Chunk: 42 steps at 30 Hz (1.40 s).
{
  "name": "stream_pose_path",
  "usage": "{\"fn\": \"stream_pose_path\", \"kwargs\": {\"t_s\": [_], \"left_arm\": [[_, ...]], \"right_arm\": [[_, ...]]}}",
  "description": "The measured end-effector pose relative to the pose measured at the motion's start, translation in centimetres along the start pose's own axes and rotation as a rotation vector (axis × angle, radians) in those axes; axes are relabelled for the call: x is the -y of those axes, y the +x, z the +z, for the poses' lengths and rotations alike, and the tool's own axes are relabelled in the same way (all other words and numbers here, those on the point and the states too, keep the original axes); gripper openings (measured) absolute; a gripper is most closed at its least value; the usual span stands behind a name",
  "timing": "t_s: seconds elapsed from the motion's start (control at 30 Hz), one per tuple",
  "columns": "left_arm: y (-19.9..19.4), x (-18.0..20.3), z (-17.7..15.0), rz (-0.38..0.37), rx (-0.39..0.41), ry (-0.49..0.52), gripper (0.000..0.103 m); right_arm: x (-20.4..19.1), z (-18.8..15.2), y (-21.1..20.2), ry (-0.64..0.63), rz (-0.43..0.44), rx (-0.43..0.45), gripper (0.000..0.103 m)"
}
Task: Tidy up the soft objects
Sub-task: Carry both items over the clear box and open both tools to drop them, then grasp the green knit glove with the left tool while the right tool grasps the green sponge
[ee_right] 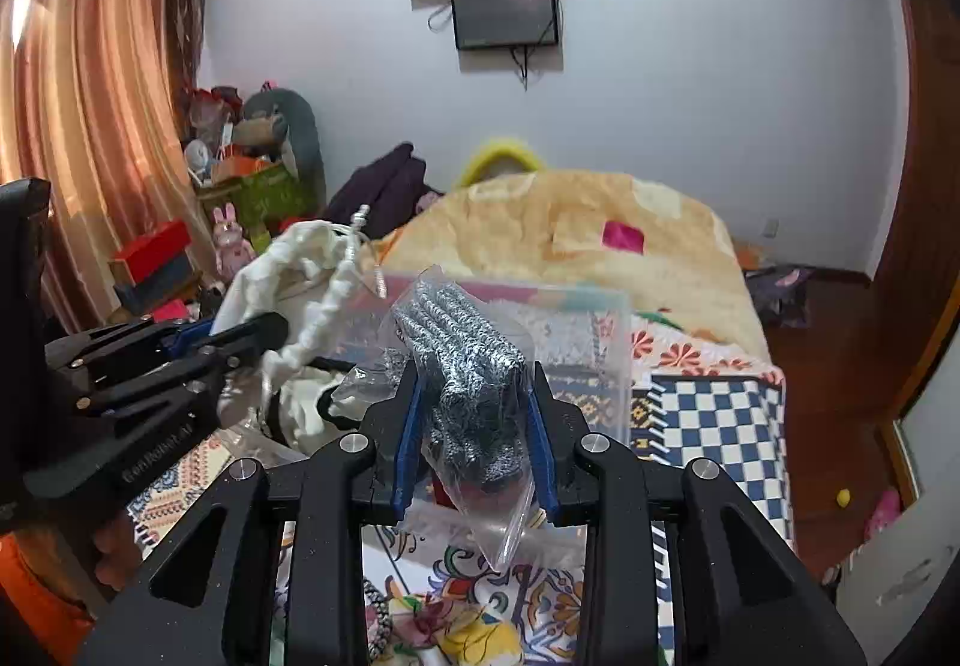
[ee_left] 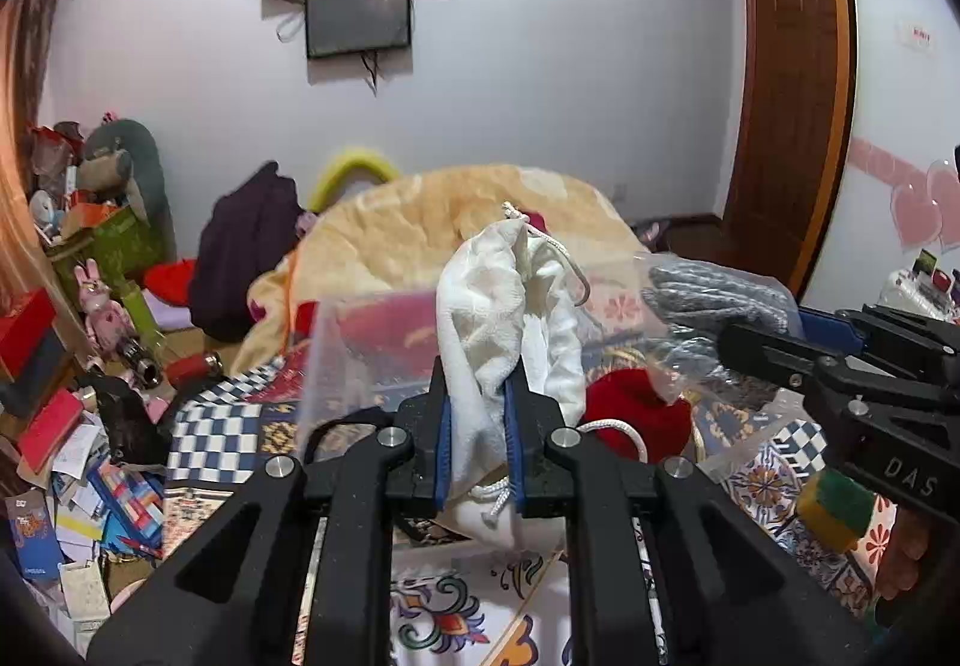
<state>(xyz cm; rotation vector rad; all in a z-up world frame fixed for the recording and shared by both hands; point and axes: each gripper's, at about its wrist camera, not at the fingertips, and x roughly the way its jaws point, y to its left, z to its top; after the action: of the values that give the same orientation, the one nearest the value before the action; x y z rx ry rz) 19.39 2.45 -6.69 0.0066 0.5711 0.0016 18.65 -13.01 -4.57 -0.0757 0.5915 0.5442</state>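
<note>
The white drawstring pouch (ee_left: pixel 510 318) looks light, limp and easily crushed, best pinched mid-body; it stands lifted above the patterned bedspread (ee_left: pixel 456 606), clamped between the left gripper (ee_left: pixel 478 429) pads. Beside it, the right gripper (ee_right: pixel 474 420) is closed on bagged grey gloves (ee_right: pixel 471 366), whose plastic may be slippery, before a clear bin (ee_right: pixel 600 342).
</note>
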Motion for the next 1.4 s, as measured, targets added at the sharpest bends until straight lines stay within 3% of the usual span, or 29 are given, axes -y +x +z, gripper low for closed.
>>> {"fn": "stream_pose_path", "kwargs": {"t_s": [0.4, 0.5, 0.7, 0.77, 1.0, 1.07, 1.4], "left_arm": [[3.7, 0.7, -0.7, -0.042, -0.118, 0.032, 0.015], [3.6, 0.7, -0.8, -0.042, -0.119, 0.029, 0.02], [2.0, 0.6, -0.5, -0.062, -0.103, 0.027, 0.027], [1.2, 0.6, -0.4, -0.061, -0.086, 0.037, 0.029], [-2.7, 0.7, -0.2, -0.065, -0.014, 0.048, 0.032], [-3.9, 0.8, -0.4, -0.064, 0.009, 0.051, 0.037], [-8.2, 1.7, -3.1, -0.087, 0.056, 0.052, 0.04]], "right_arm": [[0.0, -0.3, 3.1, 0.002, 0.004, -0.119, 0.031], [-0.1, -0.3, 3.1, -0.007, -0.001, -0.13, 0.031], [-0.3, -0.2, 2.6, -0.02, -0.002, -0.135, 0.037], [-0.3, -0.1, 1.9, -0.027, -0.003, -0.117, 0.043], [0.1, 0.3, -1.1, -0.029, 0.007, -0.054, 0.044], [0.2, 0.2, -2.2, -0.033, 0.005, -0.037, 0.047], [0.2, -2.4, -6.8, -0.075, -0.025, 0.022, 0.055]]}}
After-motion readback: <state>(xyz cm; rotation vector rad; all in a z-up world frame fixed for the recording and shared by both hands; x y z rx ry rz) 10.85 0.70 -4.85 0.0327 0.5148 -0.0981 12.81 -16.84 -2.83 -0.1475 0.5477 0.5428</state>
